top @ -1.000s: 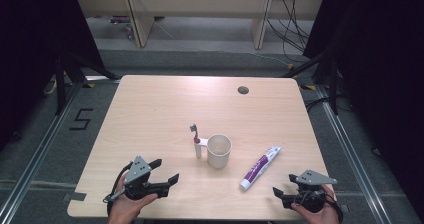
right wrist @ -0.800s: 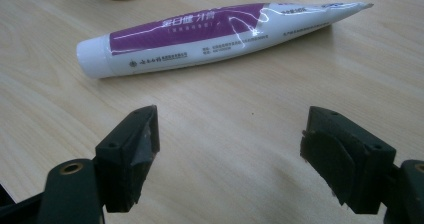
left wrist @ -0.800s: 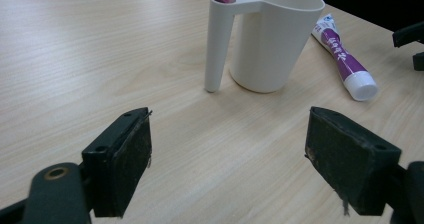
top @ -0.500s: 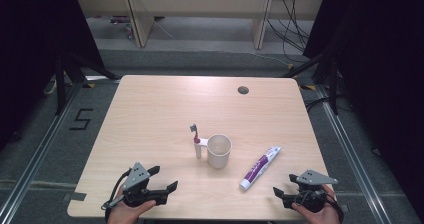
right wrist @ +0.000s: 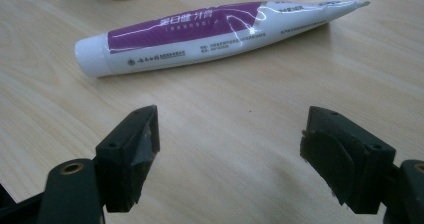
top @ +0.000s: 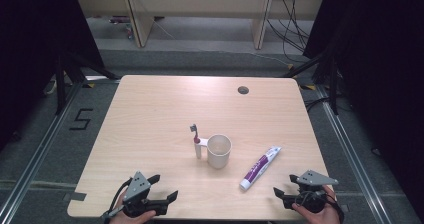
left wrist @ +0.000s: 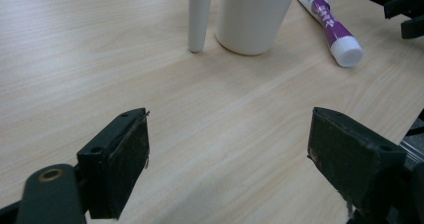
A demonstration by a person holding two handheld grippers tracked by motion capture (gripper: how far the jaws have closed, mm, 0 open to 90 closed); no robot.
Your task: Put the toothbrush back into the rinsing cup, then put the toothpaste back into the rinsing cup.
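Observation:
A white cup stands in the middle of the table, also in the left gripper view. A toothbrush leans upright against the cup's left side; its white handle touches the table. A purple and white toothpaste tube lies right of the cup, cap toward the front edge, and lies across the right gripper view. My left gripper is open near the front left edge. My right gripper is open at the front right, just short of the tube.
The wooden table has a round cable hole at the back right. A "5" mark is on the floor to the left. Shelving and cables stand beyond the far edge.
My left gripper has slid a little toward the front edge and turned slightly to the right. The right gripper, cup, toothbrush and tube have stayed put.

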